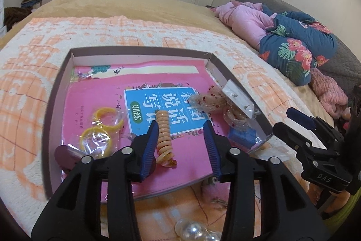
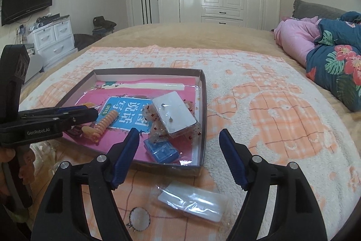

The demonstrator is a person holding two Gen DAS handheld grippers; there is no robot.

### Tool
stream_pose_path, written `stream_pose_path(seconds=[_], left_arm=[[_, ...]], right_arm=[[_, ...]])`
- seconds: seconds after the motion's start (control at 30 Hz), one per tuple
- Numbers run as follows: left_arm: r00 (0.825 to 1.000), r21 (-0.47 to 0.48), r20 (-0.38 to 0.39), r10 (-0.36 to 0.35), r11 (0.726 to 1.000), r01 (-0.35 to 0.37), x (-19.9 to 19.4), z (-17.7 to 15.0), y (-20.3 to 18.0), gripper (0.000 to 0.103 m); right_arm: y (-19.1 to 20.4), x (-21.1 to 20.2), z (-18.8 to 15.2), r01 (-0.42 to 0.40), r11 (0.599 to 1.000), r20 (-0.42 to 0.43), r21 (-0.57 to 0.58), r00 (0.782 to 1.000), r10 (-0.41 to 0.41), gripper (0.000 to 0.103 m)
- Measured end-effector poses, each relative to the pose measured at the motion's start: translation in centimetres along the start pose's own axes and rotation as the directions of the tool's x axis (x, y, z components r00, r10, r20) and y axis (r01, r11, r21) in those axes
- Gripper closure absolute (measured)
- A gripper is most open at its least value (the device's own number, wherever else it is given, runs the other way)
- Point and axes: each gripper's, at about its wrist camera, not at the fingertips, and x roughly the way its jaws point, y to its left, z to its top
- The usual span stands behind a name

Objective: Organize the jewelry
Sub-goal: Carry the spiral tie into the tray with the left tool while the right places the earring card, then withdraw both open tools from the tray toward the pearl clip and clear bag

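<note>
Peach spiral coil hair tie [image 1: 163,137] lay lengthwise between the left gripper's [image 1: 180,146] parted, unclenched jaws, inside the cardboard tray [image 1: 56,92]; right gripper [image 2: 178,157] gaped empty.

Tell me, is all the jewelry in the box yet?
Not yet. Already in the box: the coil hair tie, yellow rings, a white card and a small blue case. Both grippers hold nothing: the left gripper stands open around the coil hair tie, the right gripper is open. Left outside on the blanket: a clear packet and some pearls.
</note>
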Motion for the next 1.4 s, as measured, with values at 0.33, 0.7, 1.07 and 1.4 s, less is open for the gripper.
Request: stream_pose_path(seconds=[0.33, 0.7, 1.07, 1.4], left_arm=[[0.999, 0.012, 0.04, 0.013, 1.0, -0.014, -2.3, -0.1, -0.7, 0.043], [0.996, 0.013, 0.083, 0.035, 0.999, -0.036, -4.6, -0.5, -0.9, 0.019], [0.992, 0.015, 0.119, 0.05, 0.999, -0.052, -7.6, -1.7, -1.1, 0.012], [0.991, 0.021, 0.124, 0.047, 0.999, -0.05, -9.2, -3.3, -1.7, 0.012]], right_arm=[[0.3, -2.0, -0.6, 0.003, 1.0, 0.021, -0.006, 1.0, -0.003, 0.023], [0.6, -4.8, -0.5, -0.005, 1.0, 0.068, -0.009, 0.998, 0.006, 0.018], [1.6, -7.1, -0.8, -0.007, 0.999, 0.093, -0.041, 0.996, 0.011, 0.016], [2.1, -9.0, -1.4, -0.019, 0.998, 0.112, -0.06, 0.993, 0.026, 0.015]])
